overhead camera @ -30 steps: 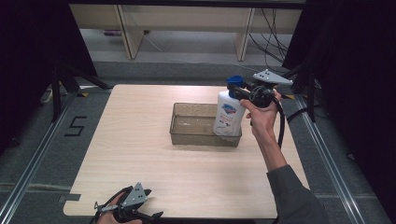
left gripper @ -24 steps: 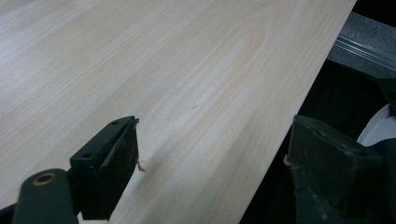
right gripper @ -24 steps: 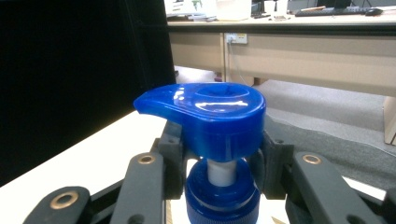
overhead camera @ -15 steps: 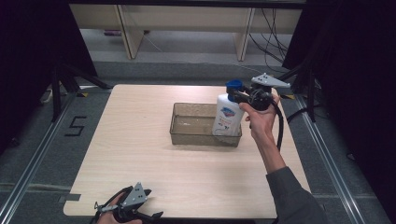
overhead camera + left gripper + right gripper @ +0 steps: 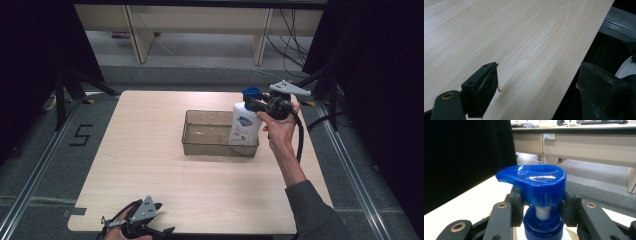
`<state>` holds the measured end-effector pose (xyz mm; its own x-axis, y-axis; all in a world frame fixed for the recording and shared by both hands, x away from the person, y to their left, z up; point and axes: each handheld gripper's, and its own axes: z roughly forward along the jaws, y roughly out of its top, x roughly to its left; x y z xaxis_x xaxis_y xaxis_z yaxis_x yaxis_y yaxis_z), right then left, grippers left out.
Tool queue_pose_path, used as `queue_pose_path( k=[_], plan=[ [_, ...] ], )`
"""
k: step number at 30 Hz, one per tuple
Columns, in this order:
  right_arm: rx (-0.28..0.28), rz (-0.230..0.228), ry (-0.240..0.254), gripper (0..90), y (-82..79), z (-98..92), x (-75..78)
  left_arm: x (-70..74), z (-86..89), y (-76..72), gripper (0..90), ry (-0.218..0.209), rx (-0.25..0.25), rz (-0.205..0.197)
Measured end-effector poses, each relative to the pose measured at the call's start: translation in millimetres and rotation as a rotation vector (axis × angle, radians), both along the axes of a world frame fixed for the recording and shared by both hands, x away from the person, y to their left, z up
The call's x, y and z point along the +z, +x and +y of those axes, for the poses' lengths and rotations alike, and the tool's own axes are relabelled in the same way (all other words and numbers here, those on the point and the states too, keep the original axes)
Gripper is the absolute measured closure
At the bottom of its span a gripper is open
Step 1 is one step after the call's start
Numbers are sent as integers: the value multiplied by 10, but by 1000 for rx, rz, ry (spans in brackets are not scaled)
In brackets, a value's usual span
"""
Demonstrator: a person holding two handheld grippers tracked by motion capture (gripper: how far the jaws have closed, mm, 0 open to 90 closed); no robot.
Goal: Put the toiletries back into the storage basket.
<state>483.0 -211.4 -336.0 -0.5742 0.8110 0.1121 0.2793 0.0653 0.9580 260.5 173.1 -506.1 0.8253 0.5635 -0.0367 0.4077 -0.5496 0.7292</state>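
A white pump bottle with a blue pump head stands upright in the right end of a clear plastic bin. Its lower part sits behind the bin's wall; I cannot tell whether it rests on the bin's floor. My right gripper is shut on the bottle's neck just under the pump head, which fills the space between the black jaws of my right gripper. My left gripper lies at the table's front left edge. There, my left gripper stands open over bare wood.
The light wooden table has free room left of and in front of the bin. A desk's legs stand on the floor behind the table. Metal rails run along the floor at both sides. Dark curtains hang left and right.
The right gripper has sunk slightly with the bottle, lowering it a little deeper into the bin. The left gripper has stayed where it was.
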Motion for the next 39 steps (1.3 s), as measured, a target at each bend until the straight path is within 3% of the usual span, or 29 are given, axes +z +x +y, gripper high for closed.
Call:
queue_pose_path(
  k=[9, 12, 16, 18, 20, 23, 26, 29, 31, 32, 35, 39],
  plan=[
    [21, -9, 4, 608, -11, 1, -31, 9, 0, 3, 159, 12, -21, -14],
    [31, -7, 3, 605, -42, 33, -44, 9, -4, -6, 159, -5, -13, -11],
    [8, -6, 16, 469, -62, 9, -70, 13, 3, -4, 159, 2, -17, -14],
    [-6, 34, 65, 397, -83, -17, -96, 5, -4, -1, 159, -7, -13, -6],
    [12, 42, 82, 348, -97, -43, -131, 3, 2, 9, 159, 8, -18, -10],
    [5, 31, 43, 335, -130, -65, -155, 5, -4, -2, 159, -7, -13, -6],
    [9, 46, 64, 325, -171, -96, -161, 9, 0, 1, 159, 6, -19, -13],
    [14, 28, 59, 311, -200, -120, -167, 6, 1, 9, 159, 16, -20, -21],
    [17, 56, 90, 304, -238, -122, -166, 7, 0, 4, 160, 7, -19, -13],
    [19, 43, 78, 302, -240, -137, -169, 8, 1, 3, 160, 7, -18, -13],
    [33, 47, 121, 308, -280, -153, -184, 10, 1, 2, 159, 7, -20, -15],
    [26, 47, 109, 307, -329, -167, -200, 6, -3, 0, 159, 8, -20, -11]
  ],
)
